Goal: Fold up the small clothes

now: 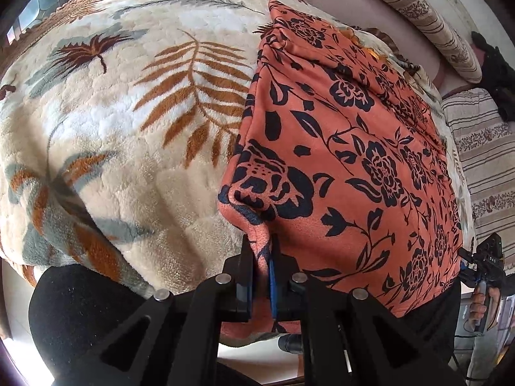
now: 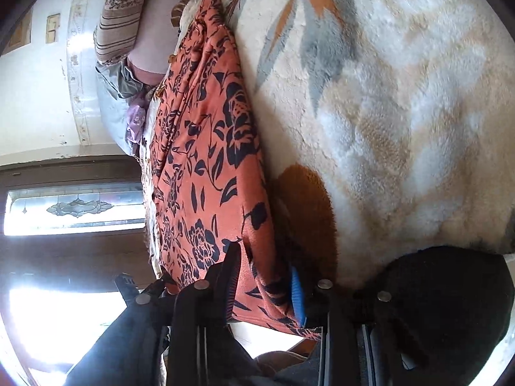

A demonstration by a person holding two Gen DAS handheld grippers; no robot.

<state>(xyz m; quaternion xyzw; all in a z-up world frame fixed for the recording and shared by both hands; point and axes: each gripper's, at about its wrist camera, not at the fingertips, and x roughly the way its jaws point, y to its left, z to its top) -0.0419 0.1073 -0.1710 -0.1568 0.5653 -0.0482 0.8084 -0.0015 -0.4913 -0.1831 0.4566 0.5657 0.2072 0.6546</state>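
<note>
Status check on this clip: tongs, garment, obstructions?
Left tongs shut on orange black-floral fleece garment, near edge. Right tongs straddle its edge, closure unclear. Garment flat on cream leaf-print blanket. Nothing blocking.

In the left wrist view the garment (image 1: 338, 148) lies on the blanket (image 1: 128, 112) in the right half of the frame, the left tongs (image 1: 262, 276) at its lower edge, bottom centre. Striped cushions (image 1: 482, 160) lie along the right edge, beyond the garment.
</note>
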